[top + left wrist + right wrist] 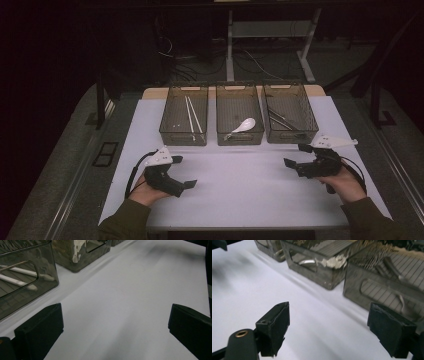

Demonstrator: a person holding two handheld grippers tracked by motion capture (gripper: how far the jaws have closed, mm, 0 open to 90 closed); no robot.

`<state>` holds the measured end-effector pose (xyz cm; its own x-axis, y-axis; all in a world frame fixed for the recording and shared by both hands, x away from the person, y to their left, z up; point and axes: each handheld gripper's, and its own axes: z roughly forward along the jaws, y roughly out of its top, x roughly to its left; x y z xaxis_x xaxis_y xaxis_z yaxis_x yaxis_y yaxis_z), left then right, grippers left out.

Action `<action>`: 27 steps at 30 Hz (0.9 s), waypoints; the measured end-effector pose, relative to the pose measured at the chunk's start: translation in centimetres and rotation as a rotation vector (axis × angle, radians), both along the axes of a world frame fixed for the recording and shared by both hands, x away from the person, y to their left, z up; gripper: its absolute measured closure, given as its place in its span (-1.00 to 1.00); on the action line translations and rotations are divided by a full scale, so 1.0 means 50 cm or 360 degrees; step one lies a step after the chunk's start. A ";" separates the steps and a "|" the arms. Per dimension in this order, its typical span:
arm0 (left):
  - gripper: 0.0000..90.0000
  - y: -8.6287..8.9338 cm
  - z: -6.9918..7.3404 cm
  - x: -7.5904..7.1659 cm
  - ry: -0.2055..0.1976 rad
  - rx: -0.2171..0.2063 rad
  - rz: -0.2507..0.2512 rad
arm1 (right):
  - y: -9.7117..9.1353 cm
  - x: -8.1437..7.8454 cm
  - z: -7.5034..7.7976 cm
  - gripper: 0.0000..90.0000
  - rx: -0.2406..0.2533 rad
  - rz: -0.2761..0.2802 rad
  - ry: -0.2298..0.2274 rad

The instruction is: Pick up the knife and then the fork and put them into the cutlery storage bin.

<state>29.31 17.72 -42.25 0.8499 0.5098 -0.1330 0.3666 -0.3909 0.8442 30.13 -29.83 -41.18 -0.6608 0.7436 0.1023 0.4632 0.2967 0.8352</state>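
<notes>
Three dark see-through bins stand in a row at the back of the white mat. The left bin (183, 138) holds white chopsticks (193, 118), the middle bin (240, 139) a white spoon (244, 125), the right bin (293, 136) dark metal cutlery (281, 120). My left gripper (185, 171) rests low over the mat at front left, open, with bare mat between its jaws (115, 327). In front of the right bin my right gripper (295, 155) points left, open and empty (332, 325). The chopsticks (27, 273) lie behind the bin wall in the left gripper view.
The white mat (240, 185) stretches bare between the two hands. The table edge runs close in front of the forearms. Beyond the bins are desk legs (230, 45) and cables on a dark floor.
</notes>
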 end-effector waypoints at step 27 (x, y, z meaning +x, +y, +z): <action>-1.00 0.000 0.000 -0.004 -0.0002 0.0008 -0.0002 | -0.015 -0.079 -0.048 -0.65 0.0107 0.0055 0.0016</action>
